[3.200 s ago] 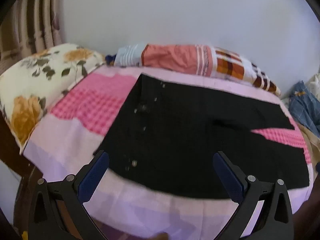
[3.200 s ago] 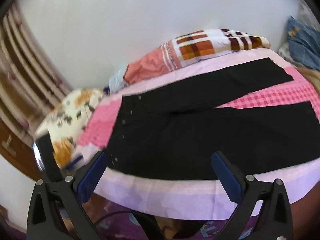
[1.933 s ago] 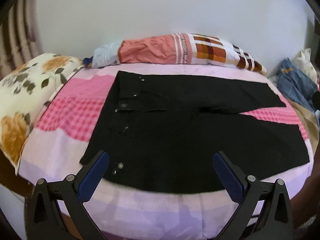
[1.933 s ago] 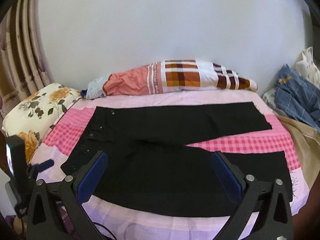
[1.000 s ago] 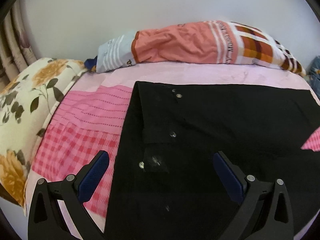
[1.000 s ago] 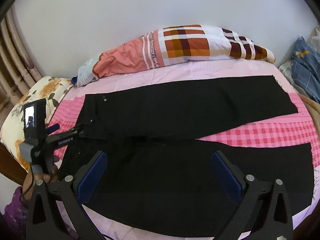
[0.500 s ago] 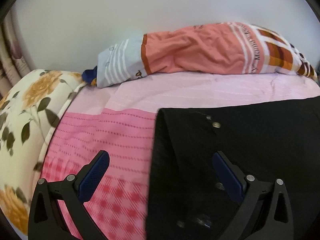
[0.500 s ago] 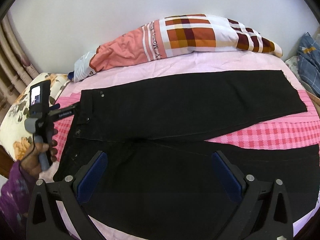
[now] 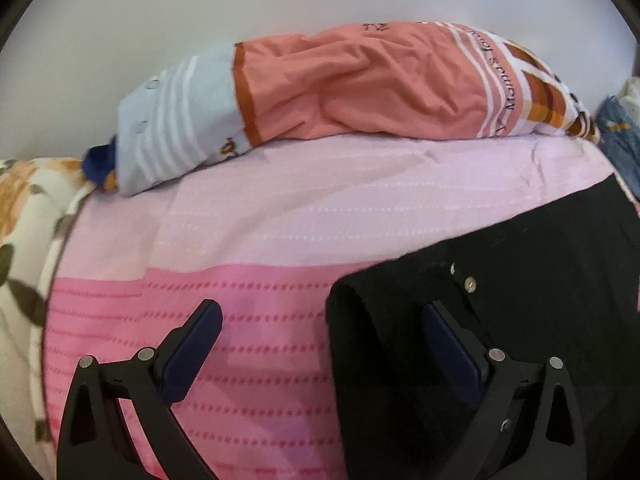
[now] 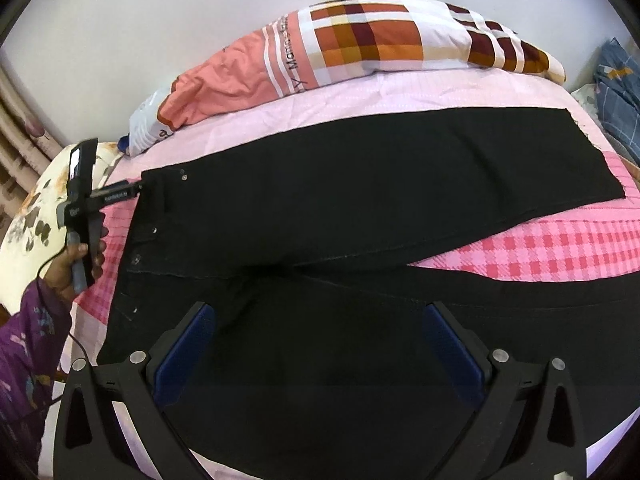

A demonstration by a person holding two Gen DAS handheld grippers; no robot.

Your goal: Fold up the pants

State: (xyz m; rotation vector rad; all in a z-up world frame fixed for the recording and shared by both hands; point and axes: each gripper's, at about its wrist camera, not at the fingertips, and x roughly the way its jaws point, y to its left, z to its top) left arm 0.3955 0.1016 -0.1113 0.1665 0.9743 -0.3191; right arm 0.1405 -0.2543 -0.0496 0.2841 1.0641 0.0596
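Note:
Black pants (image 10: 360, 200) lie flat on the pink bedspread (image 10: 560, 248), waistband to the left and the two legs splayed to the right. The right gripper (image 10: 320, 336) hangs open above the near leg, close to the crotch, with nothing between its fingers. In the left wrist view the pants (image 9: 520, 300) fill the lower right. The left gripper (image 9: 322, 332) is open and low over the bed, straddling the far corner of the waistband. In the right wrist view the left gripper (image 10: 138, 189) reaches that corner, held by a hand (image 10: 76, 256).
A rolled orange, plaid and striped bolster (image 10: 360, 40) lies along the wall behind the pants. A floral pillow (image 10: 32, 220) sits at the left end of the bed. Blue checked cloth (image 10: 616, 80) is piled at the right. A purple sleeve (image 10: 24, 340) is at lower left.
The left gripper has moved forward and down to the far waistband corner. The right gripper has come closer over the near leg. Both stay open; the pants have not moved.

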